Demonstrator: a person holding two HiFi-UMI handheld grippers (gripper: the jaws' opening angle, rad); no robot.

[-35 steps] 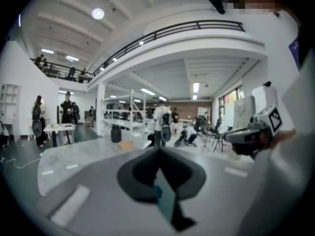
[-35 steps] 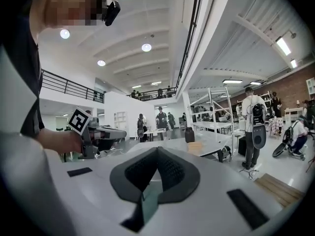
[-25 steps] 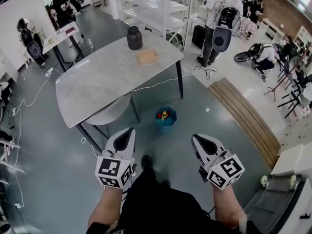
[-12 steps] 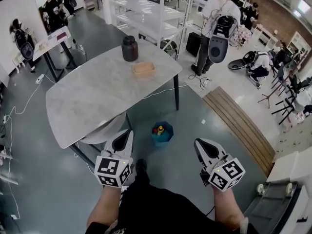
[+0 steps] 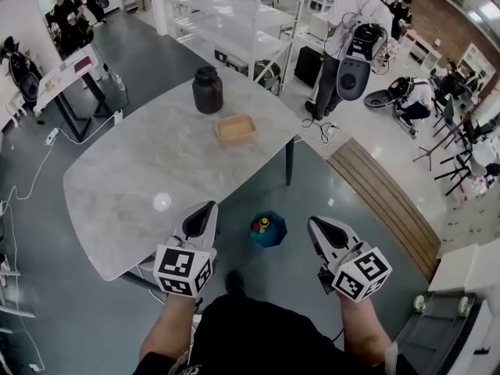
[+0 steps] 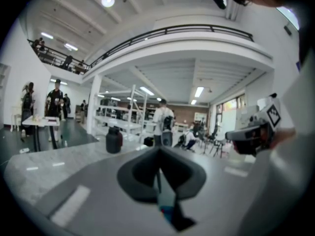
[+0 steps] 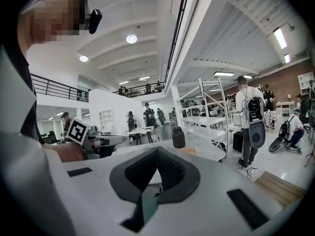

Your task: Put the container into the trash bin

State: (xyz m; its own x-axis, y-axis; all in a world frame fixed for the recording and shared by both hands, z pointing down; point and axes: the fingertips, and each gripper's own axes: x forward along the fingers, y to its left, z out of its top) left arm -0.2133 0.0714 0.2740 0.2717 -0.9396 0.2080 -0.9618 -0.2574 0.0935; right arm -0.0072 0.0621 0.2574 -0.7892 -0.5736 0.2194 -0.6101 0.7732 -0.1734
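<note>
Grippers first: my left gripper point(image 5: 205, 209) is closed with nothing in it. In the left gripper view its dark pads point(image 6: 147, 173) meet in a tight seam with no gap. My right gripper point(image 5: 314, 225) reads the same in the right gripper view, jaws pressed together and empty. Both are held out in front of the person at about the same level. The left one hangs over the near edge of the grey marble tabletop point(image 5: 141, 170), and the right one is out over the bare floor. The container point(image 5: 237, 138), a shallow tan open box, sits upright towards the far right side of that tabletop, well apart from both grippers. A dark jar point(image 5: 207, 91) with a lid stands near it, a little farther back and to the left, not touching it. The blue trash bin point(image 5: 269, 241) is down on the floor just off the tabletop's near right edge, between my two grippers in the head view. A few small yellow and red things lie inside it. Beyond the tabletop there is white shelving point(image 5: 234, 14), and a person with a backpack point(image 5: 355, 30) stands facing away.
</note>
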